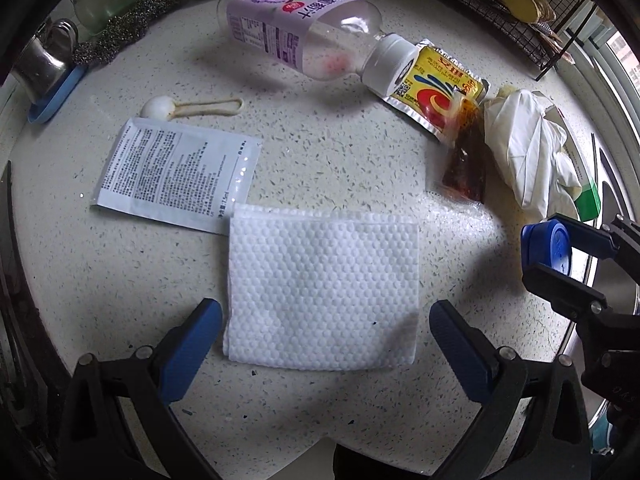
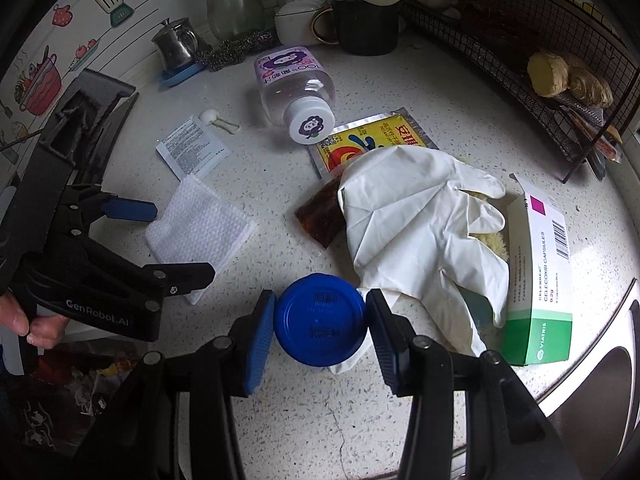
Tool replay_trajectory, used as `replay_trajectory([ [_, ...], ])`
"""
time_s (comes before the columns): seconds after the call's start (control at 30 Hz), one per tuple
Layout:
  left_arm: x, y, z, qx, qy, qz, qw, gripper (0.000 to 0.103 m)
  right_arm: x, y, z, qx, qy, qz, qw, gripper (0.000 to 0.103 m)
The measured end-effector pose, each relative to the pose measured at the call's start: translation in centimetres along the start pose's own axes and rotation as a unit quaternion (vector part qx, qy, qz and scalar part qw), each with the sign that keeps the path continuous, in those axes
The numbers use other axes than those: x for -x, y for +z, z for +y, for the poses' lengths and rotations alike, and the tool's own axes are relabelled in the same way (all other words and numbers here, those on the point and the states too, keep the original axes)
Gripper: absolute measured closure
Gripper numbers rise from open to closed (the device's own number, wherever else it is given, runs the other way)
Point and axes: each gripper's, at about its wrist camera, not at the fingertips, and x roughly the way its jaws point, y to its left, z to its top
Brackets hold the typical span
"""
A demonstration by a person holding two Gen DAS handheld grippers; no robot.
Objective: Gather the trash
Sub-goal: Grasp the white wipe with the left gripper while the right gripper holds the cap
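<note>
Left wrist view: I've got my left gripper (image 1: 326, 344) pointing straight down at the speckled counter (image 1: 340, 152), fingers spread wide w/ nothing between them. The white embossed paper towel (image 1: 322, 288) lies flat right below, between the two blue pads but not touched. A printed white sachet (image 1: 176, 168) sits just beside its top-left corner, slightly under the towel edge. Further back a clear plastic bottle (image 1: 296, 26) lies on its side, cap against a yellow sauce packet (image 1: 436, 88); a dark sauce pouch (image 1: 466, 164) and a crumpled white glove (image 1: 528, 148) lie next to that. At the right edge my right gripper (image 1: 538, 250) shows, clamped on a blue cap (image 1: 556, 248).

Right wrist view: right gripper (image 2: 320, 322) has both pads pressed on the blue cap (image 2: 320, 320), held just above the counter, near the glove's (image 2: 416, 216) cuff. A green-and-white medicine box (image 2: 536, 280) lies to the glove's right. Left gripper (image 2: 156, 240) hangs over the paper towel (image 2: 200, 226), a hand (image 2: 36, 320) on its grip.
</note>
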Motion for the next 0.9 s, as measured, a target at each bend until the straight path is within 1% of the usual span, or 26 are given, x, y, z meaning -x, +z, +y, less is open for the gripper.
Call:
replay_trajectory([
  [0.1,-0.7,0.4,0.1,0.004,0.003,0.004,1.0,0.0,-0.5,0.2,-0.2,-0.003,0.001,0.002,1.0,0.06],
  [0.23,-1.1,0.6,-0.6,-0.015,0.023,0.007,0.9996,0.001,-0.4,0.2,-0.7,-0.009,0.002,0.003,1.0,0.06],
  [0.27,-1.2,0.6,-0.8,-0.019,0.035,0.01,0.9991,0.006,-0.4,0.2,-0.7,-0.01,0.003,0.003,1.0,0.06],
  [0.3,-1.3,0.8,-1.5,-0.024,0.037,0.01,0.999,0.012,-0.3,0.2,-0.8,-0.012,0.004,0.003,1.0,0.06],
  [0.33,-1.2,0.9,-1.9,-0.029,0.036,0.009,0.9989,0.016,-0.3,0.2,-0.8,-0.014,0.006,0.003,1.0,0.06],
  [0.4,-0.9,0.9,-2.5,-0.039,0.033,0.009,0.9986,0.032,0.1,0.1,-1.1,-0.023,0.015,0.003,1.0,0.06],
  [0.43,-0.8,0.9,-2.7,-0.045,0.032,0.008,0.9984,0.035,0.3,0.0,-1.2,-0.026,0.018,0.001,0.999,0.06],
  [0.53,-0.7,0.9,-3.5,-0.054,0.031,0.005,0.9981,0.046,0.5,0.1,-1.4,-0.028,0.018,-0.001,0.999,0.06],
  [0.57,-0.5,0.8,-3.7,-0.053,0.03,0.003,0.9981,0.062,0.6,0.0,-1.5,-0.029,0.019,-0.001,0.999,0.06],
  [0.6,-0.3,0.9,-4.1,-0.05,0.028,0.004,0.9983,0.089,0.6,0.0,-1.4,-0.028,0.018,0.0,0.999,0.06],
  [0.63,-0.3,0.9,-4.2,-0.043,0.024,0.011,0.9987,0.098,0.6,-0.1,-1.4,-0.027,0.018,0.001,0.999,0.06],
  [0.7,-0.3,0.7,-4.4,-0.035,0.018,0.015,0.9991,0.097,0.7,-0.2,-1.4,-0.027,0.02,0.002,0.999,0.06],
  [0.77,0.1,0.2,-4.5,-0.033,0.021,0.007,0.9992,0.097,0.9,-0.2,-1.2,-0.024,0.02,0.001,1.0,0.06],
  [0.83,0.9,-0.7,-4.7,-0.027,0.01,-0.001,0.9996,0.097,1.3,-0.2,-1.0,-0.02,0.02,-0.002,1.0,0.06],
  [0.9,2.1,-1.3,-4.9,-0.027,0.009,-0.01,0.9996,0.097,1.7,-0.1,-0.6,-0.011,0.017,-0.007,1.0,0.06],
])
